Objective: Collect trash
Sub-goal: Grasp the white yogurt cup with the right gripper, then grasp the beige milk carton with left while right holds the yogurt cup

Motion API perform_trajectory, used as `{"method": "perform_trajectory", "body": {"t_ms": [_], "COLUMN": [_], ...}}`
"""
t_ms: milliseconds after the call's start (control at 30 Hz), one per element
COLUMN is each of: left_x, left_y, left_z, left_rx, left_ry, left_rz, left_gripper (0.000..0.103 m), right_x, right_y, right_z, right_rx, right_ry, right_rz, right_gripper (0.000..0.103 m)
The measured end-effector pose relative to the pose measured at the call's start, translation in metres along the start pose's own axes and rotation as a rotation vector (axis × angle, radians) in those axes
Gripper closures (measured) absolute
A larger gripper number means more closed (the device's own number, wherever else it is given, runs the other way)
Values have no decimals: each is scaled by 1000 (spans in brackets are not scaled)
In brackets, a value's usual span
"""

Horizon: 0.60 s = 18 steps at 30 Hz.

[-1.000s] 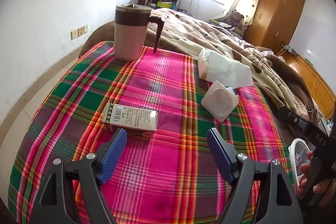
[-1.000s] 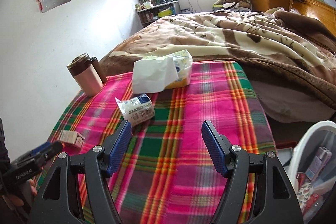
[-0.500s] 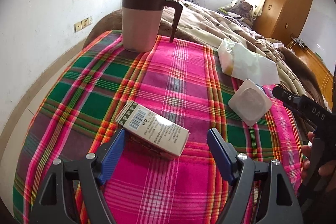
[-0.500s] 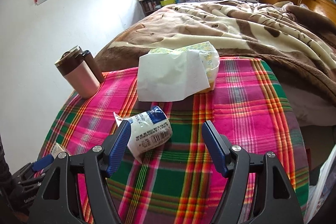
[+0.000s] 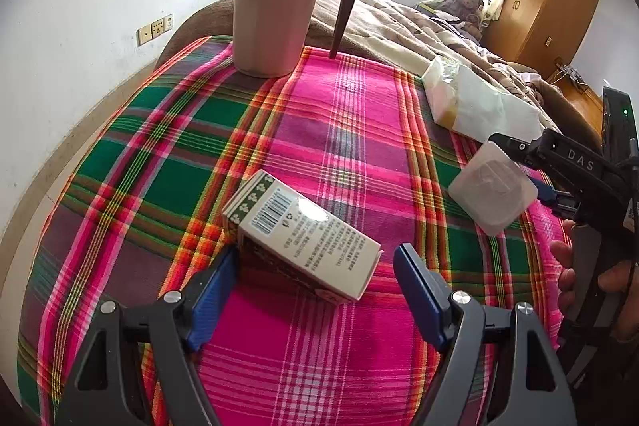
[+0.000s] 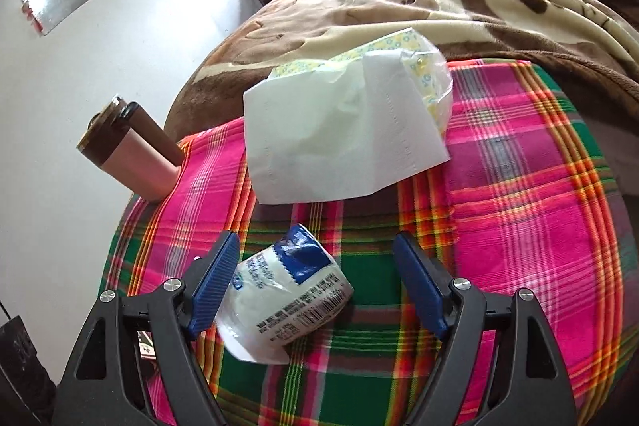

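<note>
Right gripper [image 6: 315,278] newly wider around cup [image 6: 287,298]

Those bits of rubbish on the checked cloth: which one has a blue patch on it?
The crumpled white cup lying on its side between the right gripper's open jaws. The carton by the left gripper is cream and brown.

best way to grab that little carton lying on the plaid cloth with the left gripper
Grip the carton across its two long side faces, near the middle, coming down from above and from the near side. It lies flat, with its length running slantwise, and the left gripper already straddles its near end, open. One finger looks to be against the box; turning the wrist to square up should help.
</note>
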<state>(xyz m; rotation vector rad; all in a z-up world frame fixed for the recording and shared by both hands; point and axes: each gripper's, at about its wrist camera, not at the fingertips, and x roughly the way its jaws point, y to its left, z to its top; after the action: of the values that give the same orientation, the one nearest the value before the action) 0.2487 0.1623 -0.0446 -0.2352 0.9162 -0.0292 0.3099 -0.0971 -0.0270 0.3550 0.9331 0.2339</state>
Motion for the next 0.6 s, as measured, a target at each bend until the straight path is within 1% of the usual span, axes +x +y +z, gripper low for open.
{"method": "perform_trajectory", "body": {"t_ms": [133,233,333,400,500,600], "left_x": [3,3,2,2,1,1], "left_y": [1,3,7,9,10,9], "left_z": [0,-1,-2,-3,-4,-5], "left_rx": [-1,-3,-5,-8,-9,-8], "left_ry": [10,13,15,19,16,15], "left_rz": [-2,-7,-6,2,4,7], "left_gripper": [22,22,22,22,22,22], "right_x": [7,10,3,-3,-11,-18], "right_y": [10,20,30,36,43,40], "right_z": [-6,-15,-27,-36,-51,-60], "right_rx": [-3,-40,-99,-165,-262,-282], "right_ry": [30,56,58,62,66,73], "right_rz": [12,17,20,2,-61,-69], "right_gripper": [23,23,23,23,23,23]}}
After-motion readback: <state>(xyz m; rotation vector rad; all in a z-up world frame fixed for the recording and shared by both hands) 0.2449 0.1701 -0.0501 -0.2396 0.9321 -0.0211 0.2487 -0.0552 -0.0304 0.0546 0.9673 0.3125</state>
